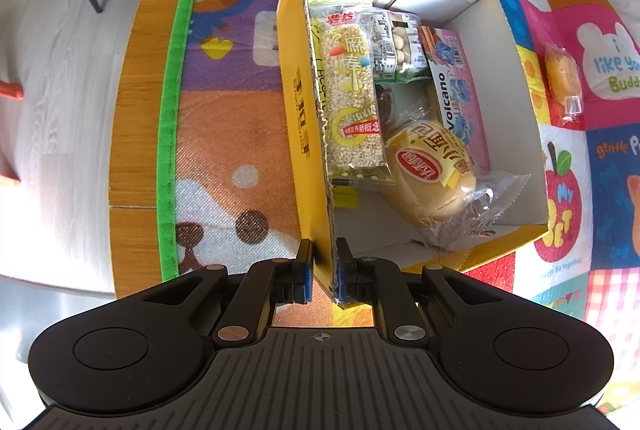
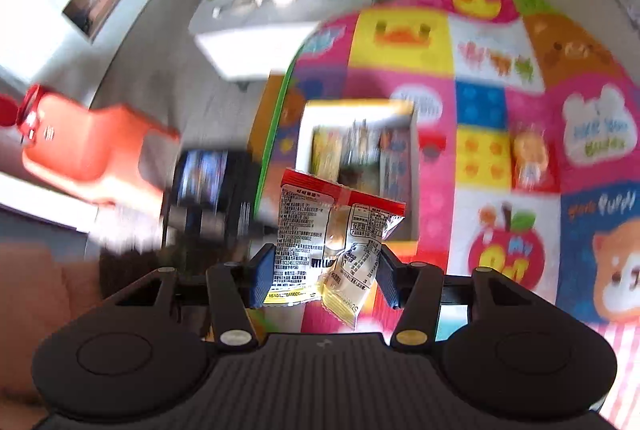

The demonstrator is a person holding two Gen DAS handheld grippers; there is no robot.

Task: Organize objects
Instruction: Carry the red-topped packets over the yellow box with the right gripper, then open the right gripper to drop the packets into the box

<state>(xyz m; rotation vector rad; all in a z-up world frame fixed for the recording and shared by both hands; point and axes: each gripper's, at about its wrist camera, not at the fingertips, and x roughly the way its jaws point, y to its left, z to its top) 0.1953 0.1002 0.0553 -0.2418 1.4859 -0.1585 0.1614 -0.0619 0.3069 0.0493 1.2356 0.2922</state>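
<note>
Both grippers point steeply down over the cartoon mat (image 1: 600,157). The left gripper (image 1: 324,270) pinches the corrugated wall of the yellow cardboard box (image 1: 304,165), already holding glossy snack packs. The right gripper (image 2: 326,274) clamps a crinkly red-and-clear snack packet (image 2: 332,230) above the mat near the box.

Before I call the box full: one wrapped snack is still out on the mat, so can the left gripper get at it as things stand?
Probably not yet: the left gripper is shut on the yellow box wall. The wrapped snack lies uncovered on the mat beyond the box.
</note>
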